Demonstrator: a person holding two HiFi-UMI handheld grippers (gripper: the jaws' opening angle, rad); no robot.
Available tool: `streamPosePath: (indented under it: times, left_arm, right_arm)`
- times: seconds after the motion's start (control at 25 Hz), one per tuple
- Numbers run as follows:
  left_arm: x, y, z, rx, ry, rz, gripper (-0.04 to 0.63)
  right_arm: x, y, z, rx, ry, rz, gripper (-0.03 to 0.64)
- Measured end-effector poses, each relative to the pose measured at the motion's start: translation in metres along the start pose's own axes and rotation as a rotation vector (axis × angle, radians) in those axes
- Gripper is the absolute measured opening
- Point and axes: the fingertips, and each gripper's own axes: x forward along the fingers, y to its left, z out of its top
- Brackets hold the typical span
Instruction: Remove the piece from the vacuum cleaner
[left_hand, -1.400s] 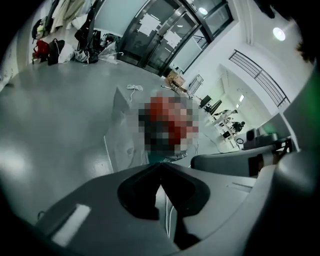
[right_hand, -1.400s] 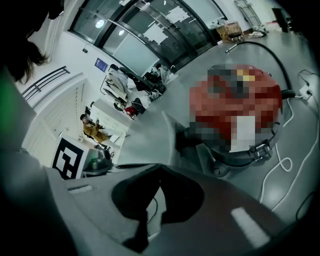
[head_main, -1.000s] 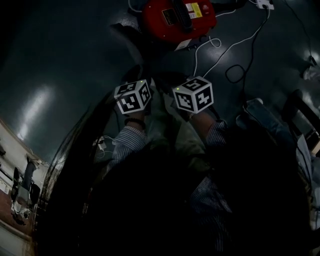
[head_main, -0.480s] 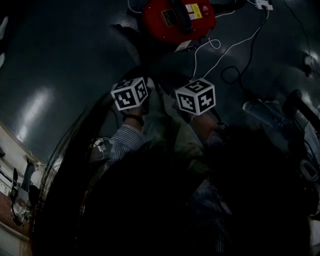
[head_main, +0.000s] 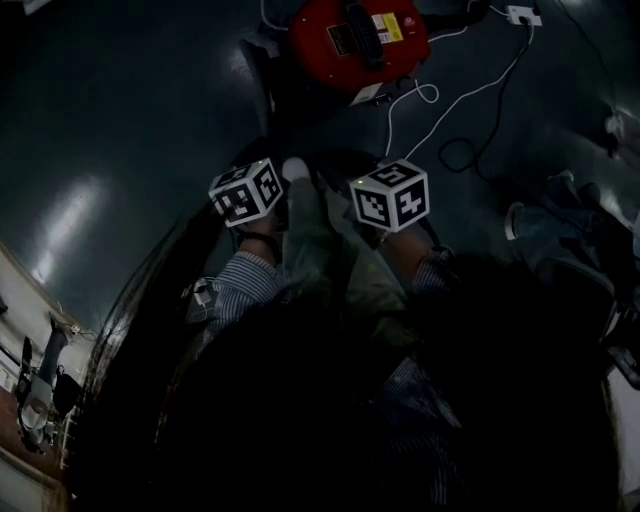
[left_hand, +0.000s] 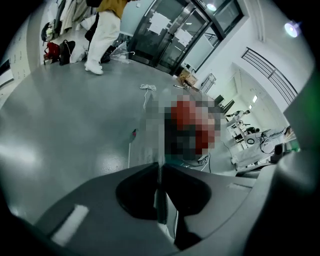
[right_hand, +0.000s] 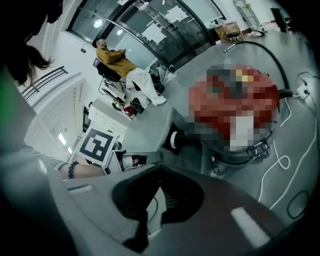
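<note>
The red vacuum cleaner (head_main: 358, 40) stands on the dark floor at the top of the head view, and it is blurred over in both gripper views. Its black hose cuff with a white ring (right_hand: 175, 140) enters the body's left side. My left gripper (left_hand: 160, 167) has just been closing. Its jaws now stand together with only a thin dark strip in the seam, and I cannot tell what that strip is. Its marker cube (head_main: 245, 192) sits below the vacuum. My right gripper (right_hand: 160, 167), cube (head_main: 390, 195), is shut, with ribbed hose showing behind its jaws.
White cables (head_main: 450, 100) loop over the floor from a power strip (head_main: 524, 14) at the top right. A black cable ring (head_main: 460, 152) lies beside them. A seated person in yellow (right_hand: 117, 57) and a standing person (left_hand: 102, 35) are far off by glass doors.
In the head view the left marker cube has shifted left, away from the right one. The right cube has stayed put.
</note>
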Motion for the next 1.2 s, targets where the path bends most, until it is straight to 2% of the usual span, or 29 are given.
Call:
streamPosePath:
  times: [0.08, 0.24, 0.4, 0.84, 1.0, 1.2]
  left_arm:
    - [-0.008, -0.002, 0.011, 0.000, -0.014, 0.009, 0.028]
    - [-0.017, 0.007, 0.016, -0.053, -0.036, 0.016, 0.026]
    - [-0.034, 0.004, 0.018, -0.054, -0.046, 0.017, 0.026]
    - [-0.136, -0.058, 0.031, -0.078, -0.110, -0.050, 0.026]
    - [-0.186, -0.085, 0.032, -0.051, -0.125, -0.059, 0.028]
    - [-0.239, -0.118, 0.057, -0.008, -0.197, -0.106, 0.028]
  right_arm:
    - [-0.002, 0.004, 0.002, -0.007, -0.003, 0.000, 0.002]
    - [-0.008, 0.012, 0.007, -0.022, -0.005, 0.000, 0.002]
    - [-0.012, 0.018, 0.015, -0.029, -0.013, -0.001, 0.002]
    - [-0.073, 0.081, 0.036, -0.086, -0.024, 0.008, 0.002]
    - [-0.107, 0.113, 0.044, -0.108, -0.051, 0.014, 0.002]
    - [-0.144, 0.146, 0.066, -0.148, -0.111, 0.013, 0.002]
